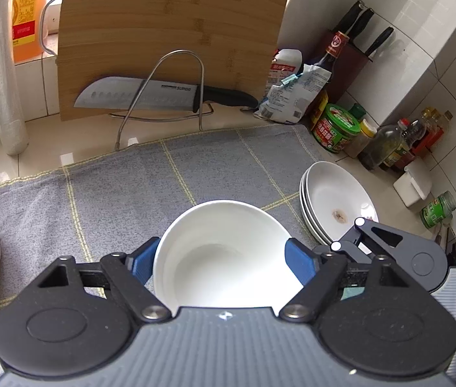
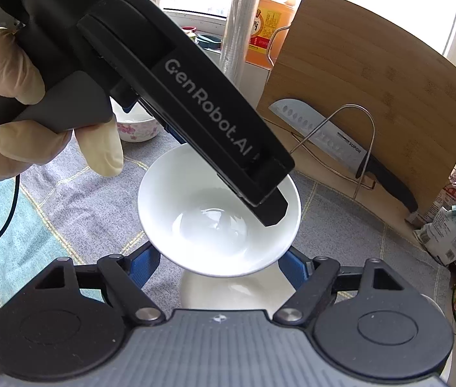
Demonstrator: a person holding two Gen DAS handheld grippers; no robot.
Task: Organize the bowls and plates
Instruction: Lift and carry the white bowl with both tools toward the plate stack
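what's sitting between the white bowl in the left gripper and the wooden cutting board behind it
In the left wrist view, grey checked cloth, then a wire rack holding a steel kitchen knife, lie between the plain white bowl and the bamboo cutting board.

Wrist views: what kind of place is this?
A home kitchen counter, most likely. A bamboo cutting board stands with a kitchen knife in a wire rack, sauce bottles and jars line the tiled wall, and stacked white plates sit nearby.
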